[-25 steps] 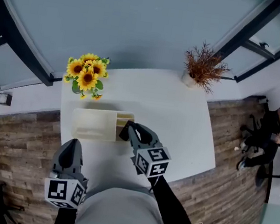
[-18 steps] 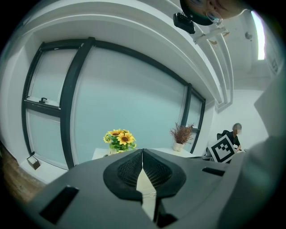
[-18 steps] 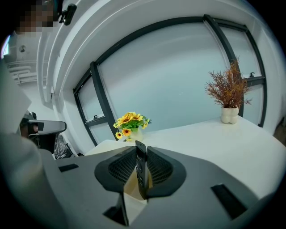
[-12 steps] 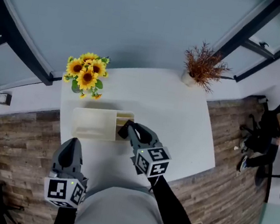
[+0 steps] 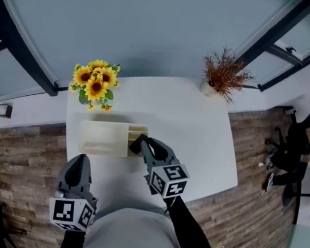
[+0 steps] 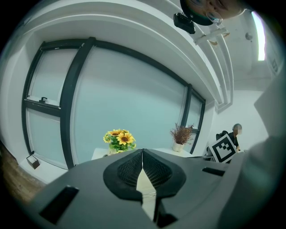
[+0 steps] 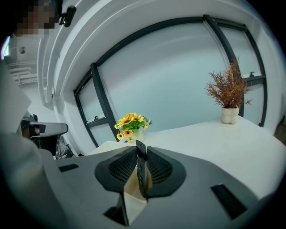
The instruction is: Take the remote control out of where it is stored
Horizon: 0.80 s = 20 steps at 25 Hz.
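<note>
The right gripper's [image 7: 141, 154] jaws are clamped on one slim black remote control [image 7: 141, 169], standing on edge between the pads. In the head view it sits mid-frame at the right end of the single cream plastic storage box [image 5: 104, 137]. The left gripper [image 6: 142, 154] is pressed closed and empty, lower left. One white table [image 5: 199, 132] carries two plants, a sunflower bouquet [image 5: 96, 81] and a dried reddish bush [image 5: 224, 73]. Neither gripper has shifted since a second ago.

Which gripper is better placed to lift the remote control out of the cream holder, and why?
The right gripper: its fingers grip the black remote control at the holder's end. The left gripper is shut, empty, short of it.
</note>
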Available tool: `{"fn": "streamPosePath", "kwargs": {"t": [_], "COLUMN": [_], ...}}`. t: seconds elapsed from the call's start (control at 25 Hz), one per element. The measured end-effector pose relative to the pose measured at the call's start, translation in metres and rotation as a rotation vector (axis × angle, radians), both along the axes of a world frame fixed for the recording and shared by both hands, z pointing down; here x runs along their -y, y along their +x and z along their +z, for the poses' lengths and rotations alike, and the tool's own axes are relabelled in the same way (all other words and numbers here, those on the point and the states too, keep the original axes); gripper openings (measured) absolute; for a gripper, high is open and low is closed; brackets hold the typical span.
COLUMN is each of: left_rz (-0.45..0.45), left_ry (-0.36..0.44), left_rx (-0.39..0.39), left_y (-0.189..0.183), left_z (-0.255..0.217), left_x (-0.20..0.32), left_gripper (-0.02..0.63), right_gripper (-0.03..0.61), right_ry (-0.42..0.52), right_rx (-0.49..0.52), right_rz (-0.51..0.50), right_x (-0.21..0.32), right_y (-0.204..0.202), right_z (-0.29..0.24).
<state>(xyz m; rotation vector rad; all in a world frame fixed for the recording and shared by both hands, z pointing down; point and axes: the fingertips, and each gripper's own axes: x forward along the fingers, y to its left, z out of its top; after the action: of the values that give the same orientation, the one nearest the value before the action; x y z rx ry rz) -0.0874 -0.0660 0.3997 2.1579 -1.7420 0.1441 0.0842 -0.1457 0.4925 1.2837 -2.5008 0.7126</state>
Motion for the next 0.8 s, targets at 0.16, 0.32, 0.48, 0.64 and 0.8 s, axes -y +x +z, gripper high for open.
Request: {"fn": "streamPosePath", "kwargs": {"t": [0.16, 0.32, 0.48, 0.64, 0.8], "left_rz": [0.001, -0.003, 0.001, -0.006, -0.001], "left_ry": [0.006, 0.005, 0.005, 0.006, 0.007], "left_rx": [-0.002, -0.003, -0.001, -0.002, -0.003], "left_y": [0.0012, 0.0006, 0.0010, 0.0000, 0.0009], "left_z": [-0.0006, 0.0002, -0.0008, -0.0005, -0.0008], "left_x": [0.0001, -0.0013, -0.0005, -0.0014, -0.0014], "left_gripper": [0.009, 0.009, 0.009, 0.009, 0.009], "right_gripper": [0.072, 0.072, 0.072, 0.072, 0.071], "right_ry": [0.005, 0.010, 0.011, 0.013, 0.013], "right_rx": [0.004, 0.003, 0.008, 0.013, 0.015], "right_rz": [0.004, 0.016, 0.022, 0.015, 0.007], "right_x": [0.0006, 0.0008, 0.0008, -0.0005, -0.0018], "right_y": [0.0011, 0.0049, 0.0059, 0.0060, 0.0055], "right_z": [-0.0010, -0.0001, -0.0006, -0.0019, -0.0022]}}
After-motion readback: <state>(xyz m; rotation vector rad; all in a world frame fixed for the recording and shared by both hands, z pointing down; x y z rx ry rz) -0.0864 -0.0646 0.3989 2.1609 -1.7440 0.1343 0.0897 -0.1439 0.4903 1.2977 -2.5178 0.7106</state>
